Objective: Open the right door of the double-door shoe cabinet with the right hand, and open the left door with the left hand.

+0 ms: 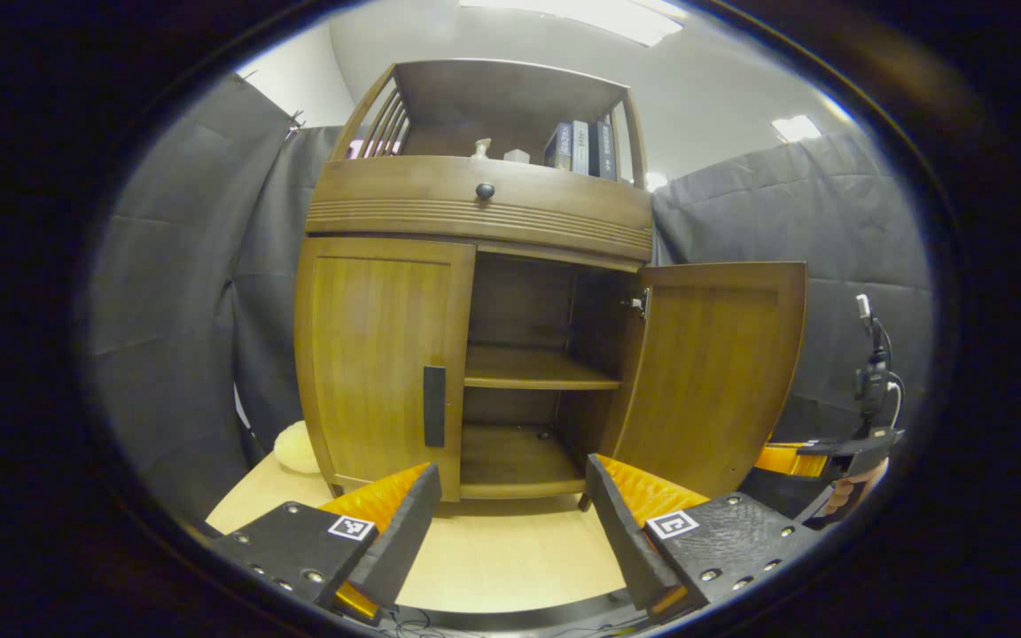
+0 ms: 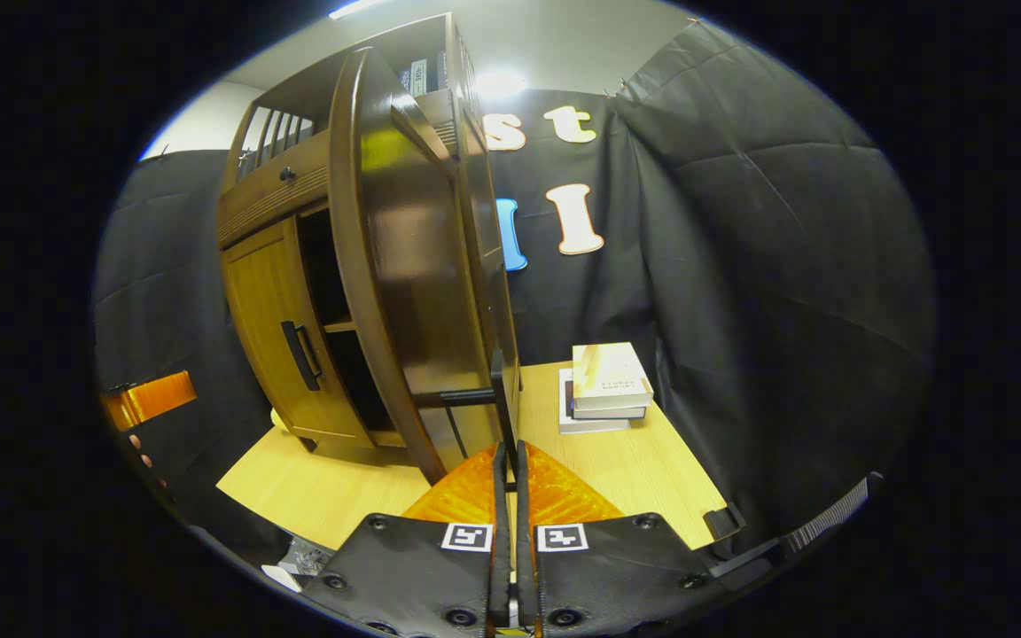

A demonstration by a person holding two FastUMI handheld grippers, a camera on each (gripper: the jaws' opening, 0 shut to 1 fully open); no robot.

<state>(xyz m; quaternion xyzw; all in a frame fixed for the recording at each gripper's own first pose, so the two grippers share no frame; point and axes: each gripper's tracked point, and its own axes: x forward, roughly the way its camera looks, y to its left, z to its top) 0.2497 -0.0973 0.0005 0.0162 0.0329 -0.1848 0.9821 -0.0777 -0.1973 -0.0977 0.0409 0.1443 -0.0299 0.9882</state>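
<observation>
brown wooden double-door shoe cabinet (image 1: 475, 292) stands on the light wooden tabletop (image 1: 493, 558), dead ahead in my left gripper view. its right door (image 1: 710, 372) is swung wide open, two inner shelves (image 1: 537, 368) exposed; its left door (image 1: 378, 354) is closed flat, black vertical bar handle (image 1: 433, 406) at its inner edge. my left gripper (image 1: 510, 523) hovers in front of the cabinet base, jaws spread wide, holding nothing, clear of the left door. my right gripper (image 2: 505, 478) sits at the open right door's outer face (image 2: 413, 257), jaws pressed nearly together on the thin black handle (image 2: 499, 390) of that door; it looks pinched between them, but contact is hard to confirm at this angle. in the left gripper view the right gripper (image 1: 830, 452) shows just beyond the open door's far edge, a hand (image 1: 852, 492) under it. stack of pale books (image 2: 606, 387) lies on the tabletop right of the cabinet. dark upright books (image 1: 581, 146) sit in the cabinet's top shelf. a pale yellow soft lump (image 1: 298, 447) lies beside the cabinet's left foot.
</observation>
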